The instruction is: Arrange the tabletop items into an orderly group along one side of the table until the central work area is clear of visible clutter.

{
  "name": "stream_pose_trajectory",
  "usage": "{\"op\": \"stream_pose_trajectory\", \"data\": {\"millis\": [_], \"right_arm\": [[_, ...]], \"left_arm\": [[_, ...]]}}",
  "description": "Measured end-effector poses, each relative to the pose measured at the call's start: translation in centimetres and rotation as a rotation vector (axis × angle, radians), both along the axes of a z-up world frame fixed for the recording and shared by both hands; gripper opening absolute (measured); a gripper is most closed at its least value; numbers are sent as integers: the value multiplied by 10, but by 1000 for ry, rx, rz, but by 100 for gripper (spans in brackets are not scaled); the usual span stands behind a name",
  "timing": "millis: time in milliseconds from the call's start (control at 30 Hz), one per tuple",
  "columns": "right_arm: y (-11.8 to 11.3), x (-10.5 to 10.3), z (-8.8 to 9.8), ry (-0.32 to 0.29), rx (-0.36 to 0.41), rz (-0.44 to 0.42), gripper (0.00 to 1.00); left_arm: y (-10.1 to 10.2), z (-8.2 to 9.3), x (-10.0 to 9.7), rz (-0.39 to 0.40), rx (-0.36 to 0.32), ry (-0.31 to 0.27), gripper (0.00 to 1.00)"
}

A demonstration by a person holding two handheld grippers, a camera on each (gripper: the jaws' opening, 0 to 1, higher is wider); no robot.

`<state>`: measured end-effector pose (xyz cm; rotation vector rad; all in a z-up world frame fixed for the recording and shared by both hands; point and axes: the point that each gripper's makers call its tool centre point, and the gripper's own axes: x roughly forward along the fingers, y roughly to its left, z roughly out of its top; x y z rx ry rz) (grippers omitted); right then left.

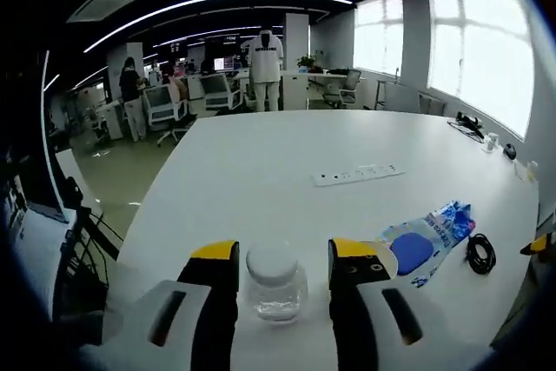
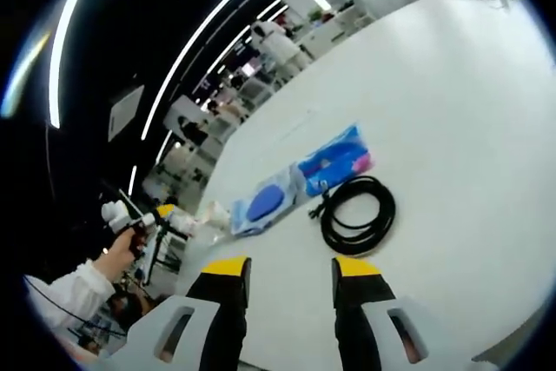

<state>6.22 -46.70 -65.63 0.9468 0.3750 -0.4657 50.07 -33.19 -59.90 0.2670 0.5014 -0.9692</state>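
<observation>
A clear jar [image 1: 274, 284] with a white lid stands on the white table [image 1: 287, 145], between the yellow-tipped jaws of my left gripper [image 1: 287, 254]. The jaws are open, with a gap on the jar's right side. To the right lie a blue plastic package [image 1: 430, 241] and a coiled black cable [image 1: 480, 254]. In the right gripper view my right gripper [image 2: 291, 267] is open above the table, just short of the cable [image 2: 358, 215] and the package [image 2: 304, 180]. A hand [image 2: 117, 254] holds the left gripper [image 2: 161, 219] by the jar [image 2: 215, 213].
A white power strip [image 1: 358, 175] lies mid-table. Small dark items [image 1: 473, 128] and a small cup [image 1: 493, 140] sit near the far right edge. Beyond the table are office chairs [image 1: 165, 106], desks and people standing [image 1: 265, 67].
</observation>
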Motion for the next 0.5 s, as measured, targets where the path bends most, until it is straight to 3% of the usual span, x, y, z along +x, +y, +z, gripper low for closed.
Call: {"op": "stream_pose_trajectory", "data": {"millis": [33, 67, 167, 500], "right_arm": [[0, 0, 0, 0, 3, -2, 36], [0, 1, 0, -1, 7, -4, 36], [0, 3, 0, -10, 22, -12, 35], [1, 11, 0, -13, 29, 2, 35]], "left_arm": [[1, 0, 2, 1, 14, -16, 21], [3, -1, 4, -4, 37, -35, 21], [3, -3, 7, 30, 19, 6, 19], [2, 0, 2, 79, 4, 43, 19]]}}
